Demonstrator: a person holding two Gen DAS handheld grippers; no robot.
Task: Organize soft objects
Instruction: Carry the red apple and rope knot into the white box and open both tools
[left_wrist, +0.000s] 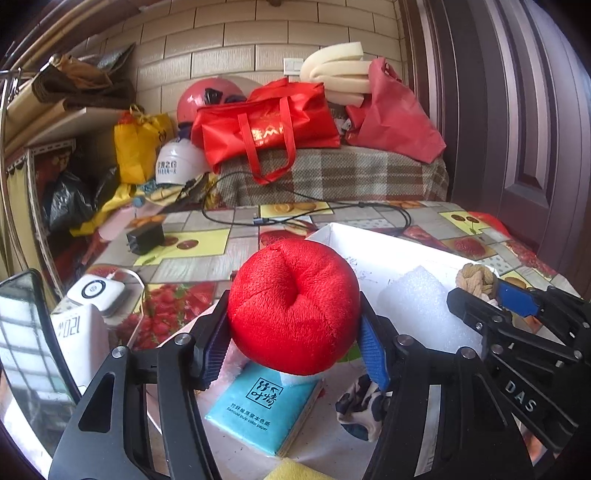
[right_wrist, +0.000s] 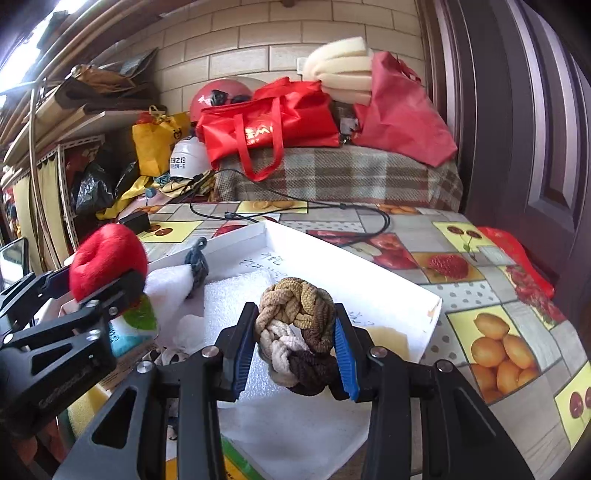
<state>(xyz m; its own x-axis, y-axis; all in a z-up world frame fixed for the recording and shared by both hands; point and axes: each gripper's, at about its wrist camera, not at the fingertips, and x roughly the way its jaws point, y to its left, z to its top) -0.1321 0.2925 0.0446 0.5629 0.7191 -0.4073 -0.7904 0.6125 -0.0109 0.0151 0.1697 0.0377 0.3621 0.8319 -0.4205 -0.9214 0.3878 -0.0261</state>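
Observation:
My left gripper (left_wrist: 293, 332) is shut on a red plush apple (left_wrist: 293, 304) and holds it above a blue tissue pack (left_wrist: 258, 406). It also shows in the right wrist view (right_wrist: 109, 258) at the left. My right gripper (right_wrist: 295, 354) is shut on a braided tan, cream and brown hair tie (right_wrist: 295, 328), held over the white box (right_wrist: 369, 273). A white foam pad (right_wrist: 236, 295) lies inside the box. The right gripper (left_wrist: 495, 295) shows at the right of the left wrist view, over the box (left_wrist: 369, 243).
A spotted cloth (left_wrist: 360, 406) and a yellow sponge (left_wrist: 295, 470) lie near the tissue pack. A grey knitted piece (right_wrist: 197, 258) hangs at the box's left rim. A black cable (right_wrist: 295, 214) runs across the fruit-patterned tablecloth (right_wrist: 498, 295). Red bags (left_wrist: 269, 125) sit behind.

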